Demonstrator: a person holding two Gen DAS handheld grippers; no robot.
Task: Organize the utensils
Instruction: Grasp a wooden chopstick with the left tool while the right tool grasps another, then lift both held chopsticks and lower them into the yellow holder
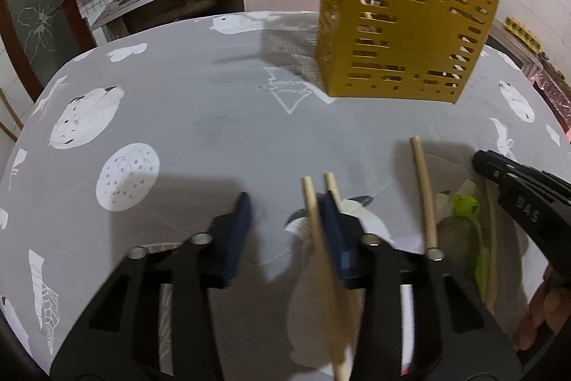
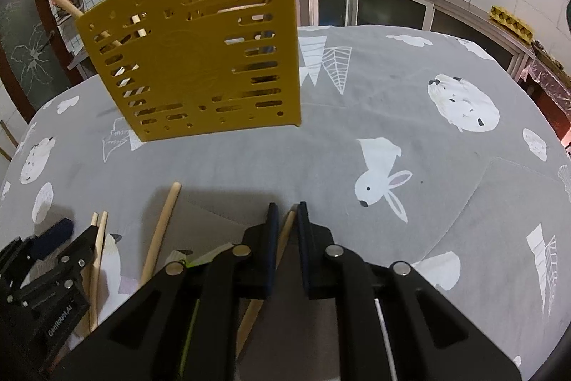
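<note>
Toward the far edge of the grey animal-print counter [image 2: 392, 116] stands a slotted yellow plastic utensil holder [image 2: 200, 59]. Near the front edge, the left tool [image 1: 287, 204] is partly spread beside two pale wooden chopsticks [image 1: 312, 213]; the right tool [image 2: 285, 213] pinches another wooden stick [image 2: 287, 231].

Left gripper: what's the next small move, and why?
Probably close the left gripper on the wooden chopstick lying between its fingers. The stick sits against one finger while the other stands clear, so nothing is gripped yet. The yellow utensil holder stands ahead on the table.
</note>
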